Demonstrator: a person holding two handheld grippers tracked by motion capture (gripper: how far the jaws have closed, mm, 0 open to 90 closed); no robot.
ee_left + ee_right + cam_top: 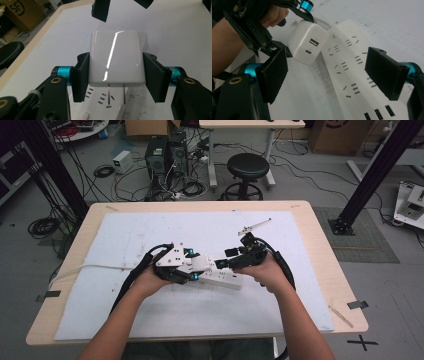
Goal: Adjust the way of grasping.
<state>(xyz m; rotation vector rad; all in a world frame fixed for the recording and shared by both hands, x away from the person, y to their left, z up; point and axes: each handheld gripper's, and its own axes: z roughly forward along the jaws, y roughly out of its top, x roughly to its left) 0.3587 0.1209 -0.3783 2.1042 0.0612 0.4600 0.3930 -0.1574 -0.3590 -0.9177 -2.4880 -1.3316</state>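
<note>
Clamping the glossy, light, slippery charger (116, 57) by its flat sides, the left hand-held gripper (116, 75) holds its prongs above the power strip (352, 67), while the right hand-held gripper (332, 72), at three o'clock, gapes open astride the strip.

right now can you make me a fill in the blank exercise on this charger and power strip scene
1. The left gripper is shut on a white ____.
2. The charger's two metal ____ hang just above the power strip.
3. The right gripper's fingers stand ____, on either side of the strip.
4. The strip lies on a ____ mat.

Missing words: charger; prongs; open; white
</note>
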